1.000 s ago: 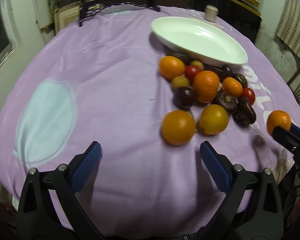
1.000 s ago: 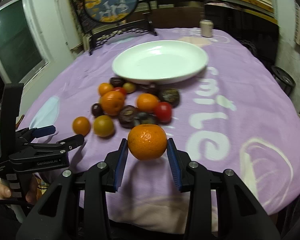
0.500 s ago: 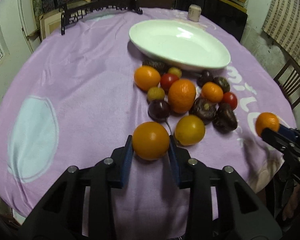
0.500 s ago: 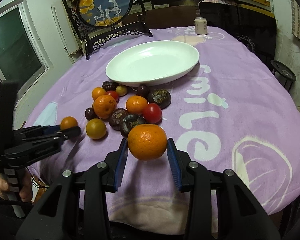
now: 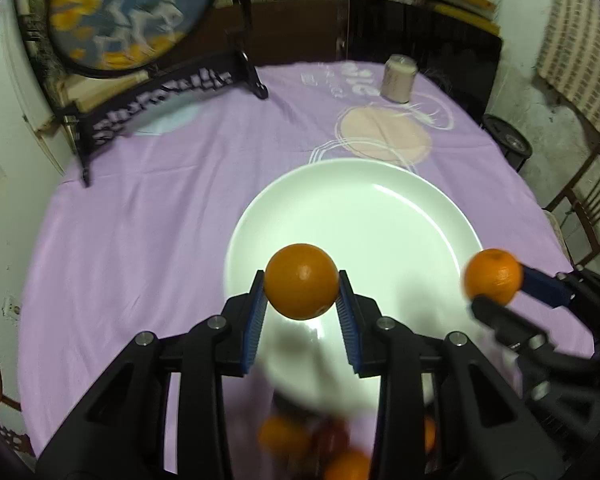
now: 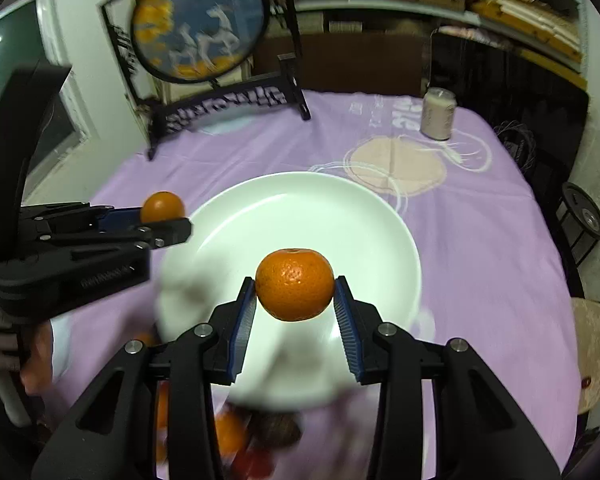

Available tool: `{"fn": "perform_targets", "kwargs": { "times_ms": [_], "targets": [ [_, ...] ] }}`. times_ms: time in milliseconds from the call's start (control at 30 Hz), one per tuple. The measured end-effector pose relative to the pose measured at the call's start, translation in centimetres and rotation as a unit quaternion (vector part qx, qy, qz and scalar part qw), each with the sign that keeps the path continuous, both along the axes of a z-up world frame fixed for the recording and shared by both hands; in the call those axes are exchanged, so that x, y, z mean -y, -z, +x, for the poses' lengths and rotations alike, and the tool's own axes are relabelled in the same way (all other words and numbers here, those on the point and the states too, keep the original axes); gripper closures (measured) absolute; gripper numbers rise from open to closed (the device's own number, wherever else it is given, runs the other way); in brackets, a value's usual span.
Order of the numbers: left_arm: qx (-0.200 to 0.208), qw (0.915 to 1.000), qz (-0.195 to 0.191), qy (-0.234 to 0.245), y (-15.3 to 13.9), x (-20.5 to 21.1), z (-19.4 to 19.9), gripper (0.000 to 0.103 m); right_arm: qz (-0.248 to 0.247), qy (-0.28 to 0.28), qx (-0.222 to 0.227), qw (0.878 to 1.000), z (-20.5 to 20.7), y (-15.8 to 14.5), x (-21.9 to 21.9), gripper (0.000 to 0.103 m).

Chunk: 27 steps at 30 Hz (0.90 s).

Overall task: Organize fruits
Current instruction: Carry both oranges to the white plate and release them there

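Note:
My left gripper [image 5: 302,282] is shut on a smooth orange [image 5: 301,281] and holds it above the near edge of the white plate [image 5: 380,220]. My right gripper [image 6: 295,285] is shut on a dimpled mandarin [image 6: 295,284] and holds it above the same plate [image 6: 320,216]. The right gripper with its mandarin [image 5: 493,282] shows at the plate's right rim in the left wrist view. The left gripper with its orange [image 6: 162,207] shows at the plate's left rim in the right wrist view. The remaining fruit [image 5: 320,444] lies blurred on the purple cloth below the fingers.
A round painted screen on a black stand [image 5: 128,12] stands at the back left of the table. A pale jar [image 5: 397,79] stands at the back. A wooden chair [image 5: 588,200] is at the right, beyond the table edge.
Both grippers have lifted and moved forward from the fruit pile to above the plate, each with its fruit still held. The left gripper shut on its orange a second ago.

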<state>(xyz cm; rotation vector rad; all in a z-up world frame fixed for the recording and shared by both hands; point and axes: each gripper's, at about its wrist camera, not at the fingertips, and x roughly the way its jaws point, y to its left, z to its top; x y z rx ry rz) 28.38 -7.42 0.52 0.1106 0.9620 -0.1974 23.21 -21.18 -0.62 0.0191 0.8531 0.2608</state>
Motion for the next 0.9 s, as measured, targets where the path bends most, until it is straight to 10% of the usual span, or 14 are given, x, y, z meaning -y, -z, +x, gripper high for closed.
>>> {"fn": "perform_targets", "kwargs": {
  "times_ms": [333, 400, 467, 900],
  "targets": [
    [-0.069, 0.9975, -0.014, -0.01, 5.0, 1.4, 8.4, 0.066, -0.023, -0.013, -0.073, 0.997, 9.3, 4.7, -0.4, 0.062],
    [-0.069, 0.9972, -0.025, -0.012, 4.5, 1.0, 8.5, 0.036, -0.045, -0.004, -0.064, 0.997, 9.0, 4.8, -0.4, 0.058],
    [-0.042, 0.9985, -0.03, -0.015, 3.1, 0.4, 7.5, 0.033, -0.05, 0.002, -0.045, 0.998, 7.8, 3.8, -0.2, 0.055],
    [0.088, 0.9952, -0.035, -0.021, -0.5, -4.9, -15.1, 0.011, -0.039, 0.025, 0.049, 0.998, -12.8, -0.3, -3.1, 0.034]
  ]
}}
